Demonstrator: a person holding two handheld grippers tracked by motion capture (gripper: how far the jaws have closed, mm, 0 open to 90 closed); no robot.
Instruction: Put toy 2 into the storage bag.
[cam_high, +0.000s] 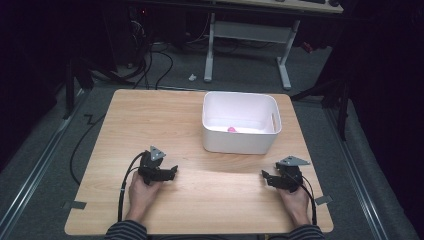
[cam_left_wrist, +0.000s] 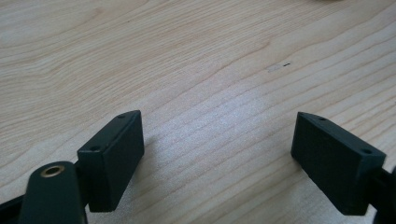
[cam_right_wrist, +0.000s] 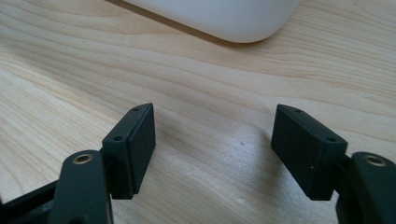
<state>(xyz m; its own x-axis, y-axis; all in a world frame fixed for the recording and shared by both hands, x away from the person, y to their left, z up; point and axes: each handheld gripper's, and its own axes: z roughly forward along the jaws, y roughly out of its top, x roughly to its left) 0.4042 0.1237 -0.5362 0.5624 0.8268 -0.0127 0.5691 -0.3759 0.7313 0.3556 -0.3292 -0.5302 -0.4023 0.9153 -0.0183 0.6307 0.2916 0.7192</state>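
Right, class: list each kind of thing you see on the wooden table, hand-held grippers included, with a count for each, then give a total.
White plastic bin: 1
Small pink object inside the bin: 1
Hand-held gripper: 2, the left hand-held gripper and the right hand-held gripper, both with open jaws and nothing between them
Total: 4

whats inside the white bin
A small pink thing lies on the floor of the white bin. The near wall covers the front of the floor, so anything there is hidden.
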